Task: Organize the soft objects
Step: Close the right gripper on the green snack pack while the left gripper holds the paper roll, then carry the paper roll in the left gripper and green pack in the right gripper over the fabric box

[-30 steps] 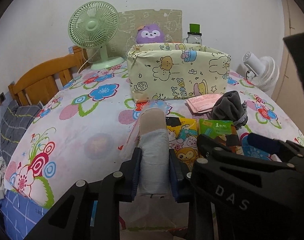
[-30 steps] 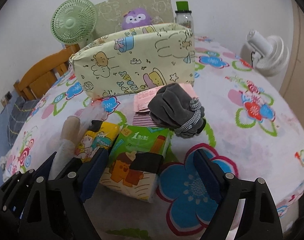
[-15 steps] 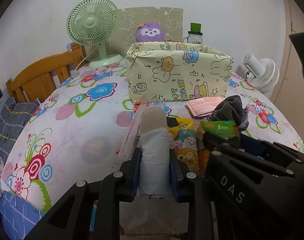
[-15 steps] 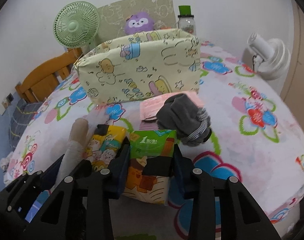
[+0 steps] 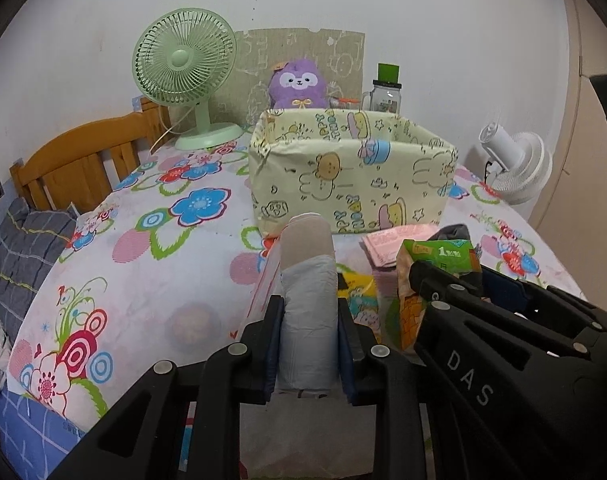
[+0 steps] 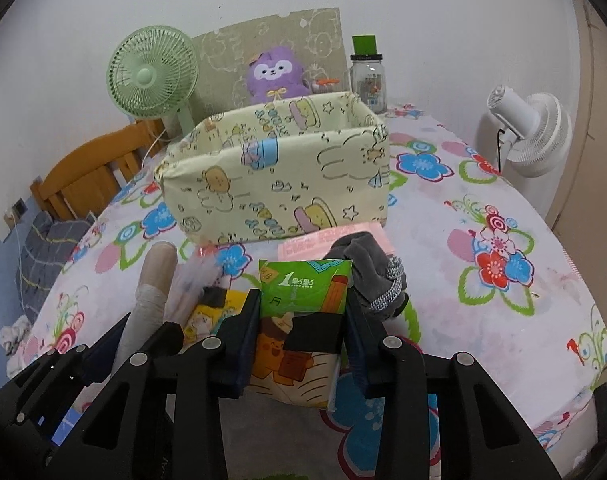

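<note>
Gripping a pale grey roll (image 5: 309,328) with its tan core poking out at 12 o'clock, our left gripper (image 5: 308,344) has both pads pressed against the roll's sides, clear plastic wrap trailing off its left edge. Our right gripper (image 6: 301,338) is clamped on a green-and-orange tissue pack (image 6: 303,312), its jaws having just been closing around it; the pack sits between the blue pads (image 6: 250,344), tilted up off the floral tablecloth (image 6: 483,320).

In the right wrist view, a yellow tissue pack (image 6: 211,314) lies on the cloth at 9 o'clock from the green pack, between the two grippers. A grey knit item with silver trim (image 6: 371,276) rests at 2 o'clock from the held pack, touching a pink packet (image 6: 323,242) behind it.

At 12 o'clock from both grippers we see the open cartoon-print storage box (image 5: 355,184) standing upright on the table, well beyond the held things. Behind it sit a purple plush toy (image 5: 297,86) and a jar with a green lid (image 5: 385,90). A green desk fan (image 5: 183,68) stands at 10 o'clock from the box, a white fan (image 5: 519,164) at 3 o'clock near the table's edge.
</note>
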`<state>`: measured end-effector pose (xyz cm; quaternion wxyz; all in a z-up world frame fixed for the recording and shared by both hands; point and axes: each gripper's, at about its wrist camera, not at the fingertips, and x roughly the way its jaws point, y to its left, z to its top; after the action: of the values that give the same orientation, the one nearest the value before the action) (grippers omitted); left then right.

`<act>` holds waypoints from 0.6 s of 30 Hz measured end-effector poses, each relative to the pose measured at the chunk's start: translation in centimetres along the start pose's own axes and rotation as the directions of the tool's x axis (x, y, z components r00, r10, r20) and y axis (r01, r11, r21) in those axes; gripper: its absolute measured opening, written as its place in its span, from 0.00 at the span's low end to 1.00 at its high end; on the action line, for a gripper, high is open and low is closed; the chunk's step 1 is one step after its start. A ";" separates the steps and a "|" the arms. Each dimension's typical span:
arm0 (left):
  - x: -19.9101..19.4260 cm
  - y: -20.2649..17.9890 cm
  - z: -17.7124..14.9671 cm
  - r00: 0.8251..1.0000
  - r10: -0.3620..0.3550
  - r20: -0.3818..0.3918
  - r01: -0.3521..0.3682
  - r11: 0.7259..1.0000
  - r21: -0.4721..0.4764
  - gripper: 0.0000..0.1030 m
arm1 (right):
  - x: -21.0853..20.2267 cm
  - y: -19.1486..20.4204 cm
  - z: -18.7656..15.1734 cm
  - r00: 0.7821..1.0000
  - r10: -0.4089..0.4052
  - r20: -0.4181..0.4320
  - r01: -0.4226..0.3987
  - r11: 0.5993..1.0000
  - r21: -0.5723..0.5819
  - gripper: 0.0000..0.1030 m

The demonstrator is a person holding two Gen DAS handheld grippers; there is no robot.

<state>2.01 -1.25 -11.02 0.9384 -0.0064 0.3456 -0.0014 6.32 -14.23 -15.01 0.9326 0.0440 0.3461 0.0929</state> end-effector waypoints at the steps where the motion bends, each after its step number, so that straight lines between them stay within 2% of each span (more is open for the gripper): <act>1: -0.1 -0.1 0.2 1.000 -0.001 0.004 0.001 1.000 0.002 0.23 | -0.1 0.0 0.2 1.000 0.001 0.005 -0.001 1.000 0.002 0.40; 18: -1.6 -1.2 3.2 0.999 -0.021 0.045 0.021 1.000 0.006 0.23 | -2.3 -0.4 2.8 0.997 -0.016 0.071 0.016 1.000 -0.005 0.40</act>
<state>2.81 -2.37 -7.54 0.9459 -0.0077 0.3240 -0.0120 6.55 -15.12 -11.47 0.9450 0.0416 0.3130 0.0848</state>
